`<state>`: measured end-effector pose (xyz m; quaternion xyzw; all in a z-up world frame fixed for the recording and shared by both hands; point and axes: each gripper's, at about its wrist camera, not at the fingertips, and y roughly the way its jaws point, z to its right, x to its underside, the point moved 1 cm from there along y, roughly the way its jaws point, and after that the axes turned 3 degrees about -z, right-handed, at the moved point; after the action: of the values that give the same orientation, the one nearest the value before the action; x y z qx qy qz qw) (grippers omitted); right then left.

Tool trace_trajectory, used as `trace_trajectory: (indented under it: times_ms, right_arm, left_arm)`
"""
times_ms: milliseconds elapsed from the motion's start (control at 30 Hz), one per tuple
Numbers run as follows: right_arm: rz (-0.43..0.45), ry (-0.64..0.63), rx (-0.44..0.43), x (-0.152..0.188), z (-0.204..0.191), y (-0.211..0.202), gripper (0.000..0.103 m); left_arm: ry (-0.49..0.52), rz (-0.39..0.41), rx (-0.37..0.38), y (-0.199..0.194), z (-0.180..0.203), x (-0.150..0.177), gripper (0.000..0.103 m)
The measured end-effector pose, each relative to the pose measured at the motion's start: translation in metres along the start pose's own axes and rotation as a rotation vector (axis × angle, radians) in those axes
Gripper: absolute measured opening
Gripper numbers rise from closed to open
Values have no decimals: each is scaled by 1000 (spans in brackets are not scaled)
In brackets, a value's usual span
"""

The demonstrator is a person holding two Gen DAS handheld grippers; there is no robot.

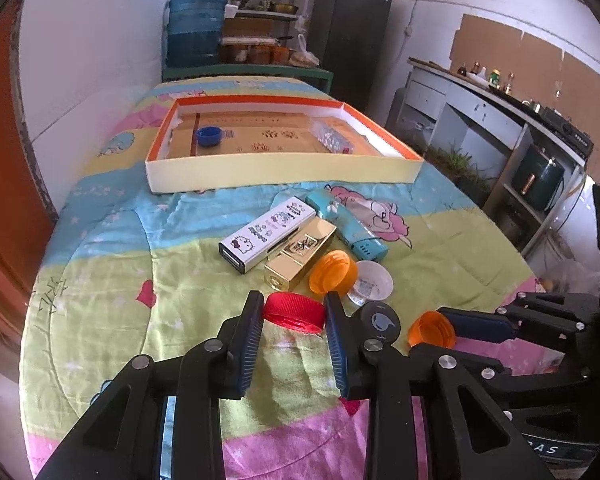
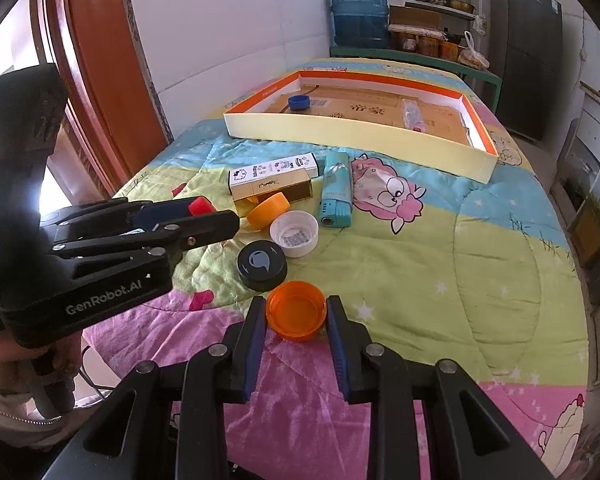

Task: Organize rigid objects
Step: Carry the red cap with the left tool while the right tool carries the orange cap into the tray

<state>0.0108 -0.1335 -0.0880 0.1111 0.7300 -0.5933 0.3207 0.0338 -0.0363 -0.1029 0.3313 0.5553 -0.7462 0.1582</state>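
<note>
My left gripper (image 1: 294, 310) is shut on a red bottle cap (image 1: 294, 313) just above the quilt. My right gripper (image 2: 296, 314) is shut on an orange cap (image 2: 296, 316); it shows in the left wrist view (image 1: 432, 329) too. On the quilt ahead lie a second orange cap (image 1: 334, 272), a white cap (image 1: 372, 284), a black cap (image 1: 380, 323), a white cartoon box (image 1: 266, 234), a gold box (image 1: 300, 254) and a teal lighter (image 1: 346, 226). The orange-rimmed tray (image 1: 284, 170) holds a blue cap (image 1: 209, 136) and a clear packet (image 1: 332, 138).
The table is covered by a cartoon quilt (image 1: 140, 288). A red door (image 2: 100, 80) stands at the left, a wall behind. A water jug (image 1: 196, 28), shelves and a dark fridge (image 1: 350, 32) stand beyond the table's far end.
</note>
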Motion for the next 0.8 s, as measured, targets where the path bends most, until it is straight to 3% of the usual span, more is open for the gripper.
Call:
trace_trajectory:
  times_ms: [600, 800]
  right_arm:
    - [98, 8, 13, -32, 9, -25, 30]
    - [137, 2, 34, -50, 15, -31, 30]
  left_arm:
    - [-28, 122, -5, -41, -10, -31, 32]
    - [-19, 125, -21, -41, -11, -43, 32]
